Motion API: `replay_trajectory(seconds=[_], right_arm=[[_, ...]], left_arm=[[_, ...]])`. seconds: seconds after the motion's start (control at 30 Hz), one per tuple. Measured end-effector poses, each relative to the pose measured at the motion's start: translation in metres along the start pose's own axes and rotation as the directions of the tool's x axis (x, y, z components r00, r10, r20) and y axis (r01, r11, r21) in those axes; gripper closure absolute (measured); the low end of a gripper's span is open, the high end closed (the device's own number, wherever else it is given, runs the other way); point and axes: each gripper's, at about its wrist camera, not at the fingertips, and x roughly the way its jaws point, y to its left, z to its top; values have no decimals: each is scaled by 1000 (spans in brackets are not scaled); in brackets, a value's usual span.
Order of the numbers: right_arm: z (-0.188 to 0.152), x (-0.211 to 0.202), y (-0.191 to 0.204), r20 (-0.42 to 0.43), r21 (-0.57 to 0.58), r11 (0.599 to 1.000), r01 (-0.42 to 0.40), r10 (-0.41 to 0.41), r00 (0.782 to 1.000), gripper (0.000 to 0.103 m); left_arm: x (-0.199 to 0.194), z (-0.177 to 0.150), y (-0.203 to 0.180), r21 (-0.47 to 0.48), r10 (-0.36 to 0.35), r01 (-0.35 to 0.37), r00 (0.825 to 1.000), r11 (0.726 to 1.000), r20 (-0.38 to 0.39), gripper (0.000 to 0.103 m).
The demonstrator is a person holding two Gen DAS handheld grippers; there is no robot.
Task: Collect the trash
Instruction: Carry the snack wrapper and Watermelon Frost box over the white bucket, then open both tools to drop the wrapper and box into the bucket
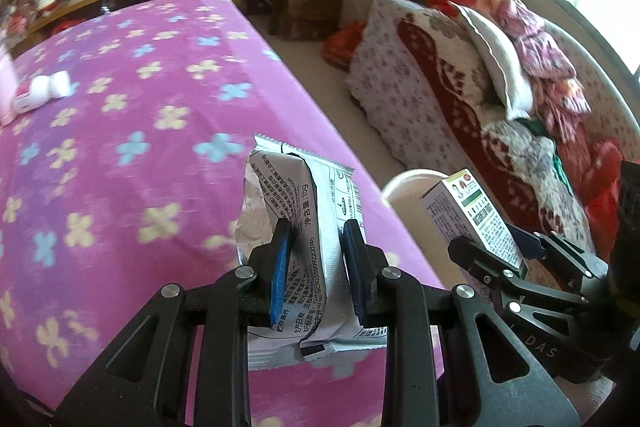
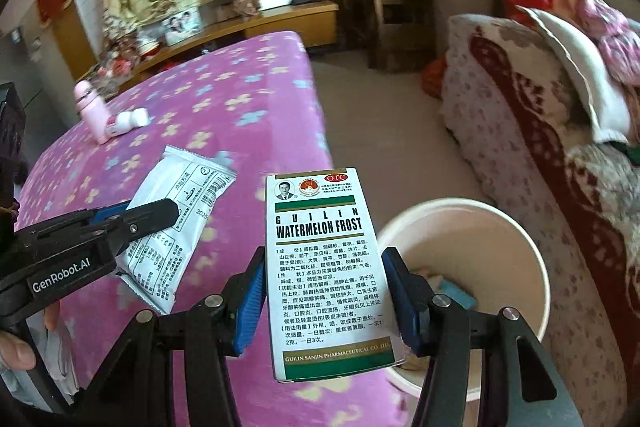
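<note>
My left gripper point(image 1: 318, 231) is shut on a crumpled silver snack wrapper point(image 1: 316, 195), held above the pink flowered table point(image 1: 120, 107); the wrapper also shows in the right wrist view point(image 2: 172, 227). My right gripper point(image 2: 324, 267) is shut on a white and green medicine box point(image 2: 324, 267) labelled Watermelon Frost, held at the table's edge beside a white trash bin point(image 2: 520, 235). The box point(image 1: 472, 215) and bin point(image 1: 404, 187) also show in the left wrist view. The bin holds some items.
A small white bottle point(image 2: 128, 121) lies on the table next to a pink flask point(image 2: 92, 111). A bed with blankets and pillows point(image 2: 540, 107) stands right of the bin. A wooden shelf and chair point(image 2: 392, 7) stand at the back.
</note>
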Motion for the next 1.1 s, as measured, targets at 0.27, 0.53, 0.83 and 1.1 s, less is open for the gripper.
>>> replay_trajectory(seconds=[0.27,0.53,0.83,1.1], right_arm=[[-13,1,-55,-21,88,994,60,-58,998,49],[-24,10,-98,-53,154,982,110,-103,993,49],[-35,20,-125,-91,237,963,128,-109,990,47],[-44,17,-133,-96,263,956,131,-109,989,35]], left_arm=[[34,6,-49,63,-37,40,998,997,-47,79],[61,6,-80,87,-73,80,994,993,-82,79],[74,7,-89,74,-148,156,984,985,-102,60],[73,4,-84,75,-114,121,989,990,-93,51]])
